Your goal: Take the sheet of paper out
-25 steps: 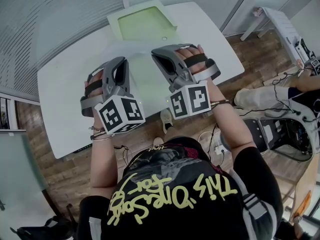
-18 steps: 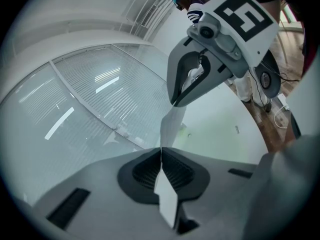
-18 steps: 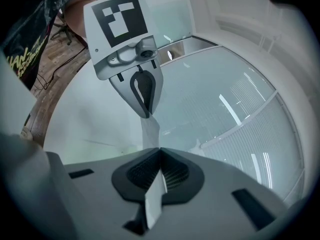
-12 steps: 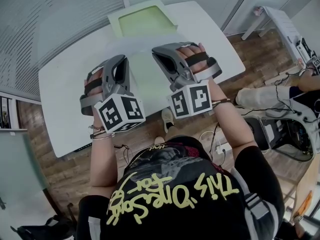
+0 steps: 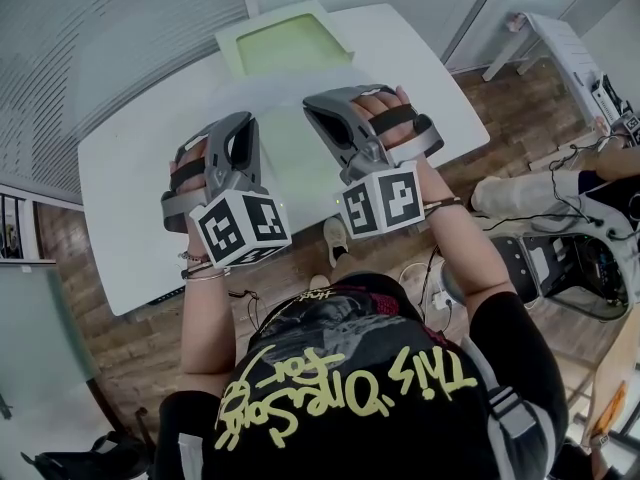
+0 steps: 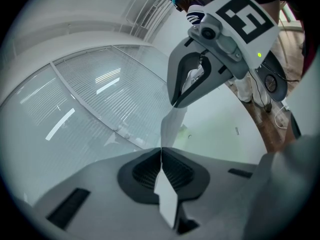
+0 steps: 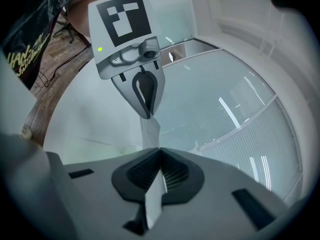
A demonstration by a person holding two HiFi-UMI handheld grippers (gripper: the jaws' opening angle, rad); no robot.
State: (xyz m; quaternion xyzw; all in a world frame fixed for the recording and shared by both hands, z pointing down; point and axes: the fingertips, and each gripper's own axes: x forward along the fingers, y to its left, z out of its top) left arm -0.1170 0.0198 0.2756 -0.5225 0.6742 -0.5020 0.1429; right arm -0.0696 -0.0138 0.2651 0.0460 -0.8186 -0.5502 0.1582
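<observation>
A white sheet of paper point(image 5: 291, 153) hangs flat above the table, stretched between my two grippers. My left gripper point(image 5: 240, 126) is shut on its left edge. In the left gripper view the sheet point(image 6: 168, 204) runs edge-on through the closed jaws point(image 6: 161, 151) and on to the other gripper's tips point(image 6: 179, 103). My right gripper point(image 5: 316, 108) is shut on the right edge. The right gripper view shows the paper point(image 7: 153, 203) pinched between its jaws point(image 7: 160, 151), reaching up to the left gripper point(image 7: 147, 113). A pale green folder point(image 5: 289, 43) lies at the table's far edge.
The white table point(image 5: 130, 198) is under both grippers, with a wooden floor point(image 5: 130, 338) around it. Glass walls with blinds point(image 5: 110, 28) stand behind it. A second person's legs, cables and equipment point(image 5: 570, 258) sit at the right.
</observation>
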